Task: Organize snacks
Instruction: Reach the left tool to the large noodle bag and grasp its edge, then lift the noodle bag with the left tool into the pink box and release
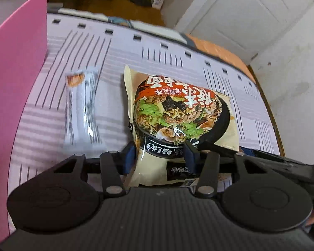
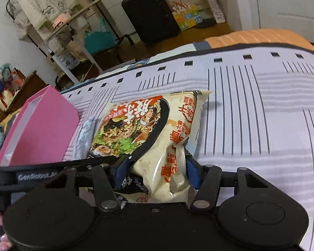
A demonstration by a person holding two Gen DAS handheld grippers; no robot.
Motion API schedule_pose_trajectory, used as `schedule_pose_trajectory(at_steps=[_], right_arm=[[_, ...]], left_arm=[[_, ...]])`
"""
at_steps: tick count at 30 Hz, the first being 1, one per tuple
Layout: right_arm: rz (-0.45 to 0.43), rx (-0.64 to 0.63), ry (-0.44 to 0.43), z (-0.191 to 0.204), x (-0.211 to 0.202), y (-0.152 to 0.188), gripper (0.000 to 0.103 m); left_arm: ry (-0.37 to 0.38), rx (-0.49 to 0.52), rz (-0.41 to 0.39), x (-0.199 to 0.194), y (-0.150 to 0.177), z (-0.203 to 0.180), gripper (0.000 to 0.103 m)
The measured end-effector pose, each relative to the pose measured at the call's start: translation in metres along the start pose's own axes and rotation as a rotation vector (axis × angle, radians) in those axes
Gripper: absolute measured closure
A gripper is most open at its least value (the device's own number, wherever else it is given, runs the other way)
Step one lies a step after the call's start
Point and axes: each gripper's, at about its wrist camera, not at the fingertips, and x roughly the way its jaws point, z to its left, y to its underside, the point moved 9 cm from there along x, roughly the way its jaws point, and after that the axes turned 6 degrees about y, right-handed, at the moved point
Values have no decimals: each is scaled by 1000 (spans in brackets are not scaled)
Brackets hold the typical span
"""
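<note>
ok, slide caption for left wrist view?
Left tool grips noodle packet beside white snack bar and pink bin.

Wrapped bar (image 1: 81, 106) lies between bin (image 1: 18, 67) and noodle packet (image 1: 178, 113).

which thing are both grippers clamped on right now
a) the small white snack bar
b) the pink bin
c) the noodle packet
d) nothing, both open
c: the noodle packet sits pinched in the left gripper and in the right gripper, while the white snack bar lies free beside the pink bin.
</note>
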Motion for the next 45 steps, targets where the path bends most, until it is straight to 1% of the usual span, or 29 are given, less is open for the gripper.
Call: schedule_pose_trajectory(at_steps=[2,3,4,5,7,9,12,15,18,23,27,29,31,33,37,45], right_arm=[[9,11,5,0,-8,14,39],[18,8,-2,1,-11,20,39],[32,7,-14,3,-15,29,39],[41,14,-19,4,-18,35,39],[40,17,-8,6,-23,46,39],[41,-3,11,9,-27,52,39],[38,-15,16,13,-36,59,39],[28,-49,17,20,-46,64,39],[23,-79,18,24,-56,73,39],[14,-92,11,29,-74,89,39],[10,-117,13,38,-87,97,39],[20,-114,-2,43,-95,102,39],[35,-118,-22,50,-102,106,34],[38,-143,-33,61,-110,109,32],[26,-199,-41,81,-121,111,31],[19,-304,-19,120,-142,118,32]], left_arm=[[-17,28,28,-5,9,-5,56],[-34,43,32,-7,12,-7,56],[-45,58,38,-10,17,-10,53],[-62,77,43,-13,23,-14,53],[-94,107,55,-15,33,-20,53],[-105,106,66,-19,41,-21,53],[-83,97,83,-26,50,-22,53],[-81,106,109,-35,61,-24,53],[-61,91,132,-43,71,-24,53],[-35,106,139,-61,88,-29,53],[-23,118,135,-78,98,-32,53],[-22,125,135,-88,103,-32,53],[-21,148,127,-99,106,-32,53],[-10,158,104,-112,107,-32,53],[0,151,74,-134,108,-27,53],[-1,156,30,-180,119,-20,53]])
